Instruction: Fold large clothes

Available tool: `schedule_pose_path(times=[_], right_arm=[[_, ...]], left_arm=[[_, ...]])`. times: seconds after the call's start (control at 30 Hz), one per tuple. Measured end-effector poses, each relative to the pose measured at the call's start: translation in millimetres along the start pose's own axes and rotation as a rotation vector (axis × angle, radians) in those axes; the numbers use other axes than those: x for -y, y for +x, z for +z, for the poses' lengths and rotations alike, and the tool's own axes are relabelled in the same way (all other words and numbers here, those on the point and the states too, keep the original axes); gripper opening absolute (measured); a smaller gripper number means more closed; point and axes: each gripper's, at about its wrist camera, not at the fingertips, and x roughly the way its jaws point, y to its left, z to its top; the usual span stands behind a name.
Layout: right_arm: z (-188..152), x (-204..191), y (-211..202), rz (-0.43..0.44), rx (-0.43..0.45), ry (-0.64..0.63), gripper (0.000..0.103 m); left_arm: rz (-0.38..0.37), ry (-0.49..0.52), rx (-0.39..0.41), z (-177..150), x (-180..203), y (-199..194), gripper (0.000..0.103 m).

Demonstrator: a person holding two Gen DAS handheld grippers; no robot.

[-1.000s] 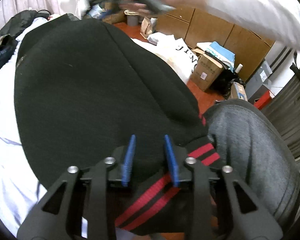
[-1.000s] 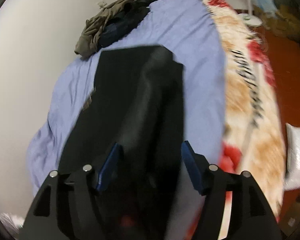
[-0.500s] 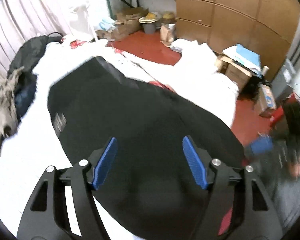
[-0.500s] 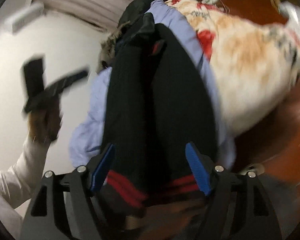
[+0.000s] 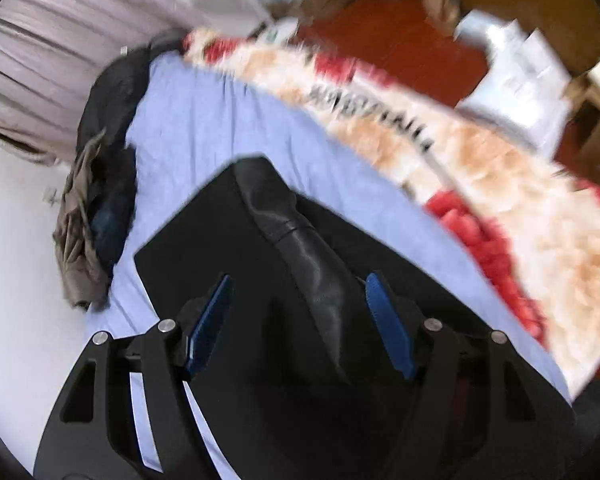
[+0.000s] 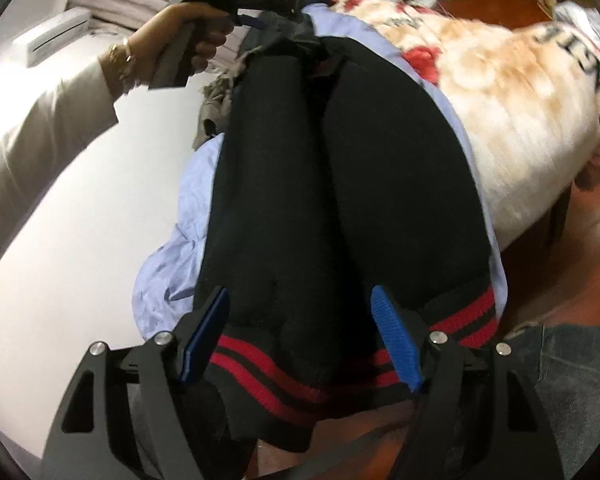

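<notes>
A large black jacket (image 6: 340, 184) with a red-striped hem (image 6: 284, 372) lies lengthwise on a lavender bedsheet (image 6: 180, 220). In the right wrist view my right gripper (image 6: 300, 336) is open above the hem, jaws wide, nothing between them. The left gripper (image 6: 256, 12) shows there in a hand over the jacket's far end. In the left wrist view my left gripper (image 5: 298, 324) is open and empty above the jacket (image 5: 228, 248), with a shiny sleeve (image 5: 308, 264) running between its fingers.
A beige and red fleece blanket (image 5: 500, 184) covers the bed's right side. A heap of dark and khaki clothes (image 5: 92, 200) lies at the far end by the curtain (image 5: 52, 40). Boxes (image 5: 596, 136) stand on the red floor (image 5: 400, 36). A grey-trousered leg (image 6: 572, 384) is at the near right.
The left gripper opened, let go of the hem and swung to the jacket's far end. The right gripper came back from the far end to the striped hem.
</notes>
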Motion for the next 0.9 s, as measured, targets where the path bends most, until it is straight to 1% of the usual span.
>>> schedule_pose_path(times=[0.1,0.13,0.23,0.3,0.37,0.4,0.43,0.47,0.5,0.53,0.57,0.6,0.63,0.7,0.73,0.77,0.8,0.83,0.9], right_arm=[[0.7,-3.3,-6.5,0.120,0.028,-0.011,0.072],[0.3,-5.1,-5.9,0.119,0.027,-0.020,0.072],[-0.4,-7.5,3.9,0.108,-0.026,-0.044,0.072],[-0.3,-7.0,8.9,0.088,-0.053,-0.056,0.072],[-2.2,-5.6,17.9,0.060,-0.094,-0.052,0.072],[-5.0,-5.0,26.2,0.049,-0.143,-0.053,0.072],[-8.5,-5.9,32.8,0.019,-0.181,-0.065,0.072],[-11.0,-6.1,37.9,-0.025,-0.205,-0.075,0.072],[-10.9,-5.2,42.7,-0.045,-0.223,-0.078,0.072],[-11.9,-5.8,45.6,-0.028,-0.241,-0.076,0.072],[-10.5,-7.2,47.1,0.000,-0.244,-0.073,0.072],[-8.7,-10.7,50.7,0.042,-0.249,-0.078,0.069],[-8.3,-14.2,55.9,0.051,-0.265,-0.092,0.067],[-7.0,-17.7,65.7,0.016,-0.291,-0.126,0.042],[-4.8,-17.8,71.3,0.012,-0.298,-0.128,0.038],[-2.3,-17.0,73.2,0.019,-0.297,-0.118,0.029],[-0.5,-17.3,71.3,0.052,-0.292,-0.105,0.022],[-1.4,-20.4,64.4,0.073,-0.274,-0.111,0.022],[-2.0,-30.8,51.1,0.088,-0.228,-0.138,0.020]], left_arm=[[0.110,0.010,-0.064,6.5,11.5,24.2,0.068],[0.153,0.024,-0.092,8.3,16.6,33.8,0.068],[0.232,0.028,-0.139,9.8,20.9,44.2,0.068],[0.274,0.041,-0.155,9.0,20.0,47.5,0.068],[0.279,0.050,-0.171,6.4,16.5,50.6,0.068],[0.276,0.048,-0.181,3.6,13.5,51.6,0.068],[0.272,0.045,-0.187,3.5,10.8,54.0,0.069],[0.271,0.042,-0.199,0.8,7.0,56.0,0.069],[0.264,0.038,-0.208,-1.7,3.6,57.8,0.069],[0.252,0.035,-0.213,-3.8,2.0,59.4,0.067],[0.226,0.032,-0.221,-6.7,-0.1,60.7,0.062],[0.182,0.022,-0.232,-9.3,-2.2,62.3,0.050],[0.167,0.017,-0.236,-10.8,-3.7,63.5,0.045],[0.127,0.009,-0.232,-14.6,-7.3,62.9,0.036],[0.099,-0.005,-0.225,-17.3,-11.2,61.0,0.033],[0.076,-0.025,-0.219,-20.0,-17.4,58.5,0.030],[0.051,-0.051,-0.207,-22.4,-25.6,55.1,0.026],[0.031,-0.070,-0.197,-24.9,-32.2,51.9,0.021],[-0.028,-0.131,-0.166,-31.7,-52.8,41.5,0.014]])
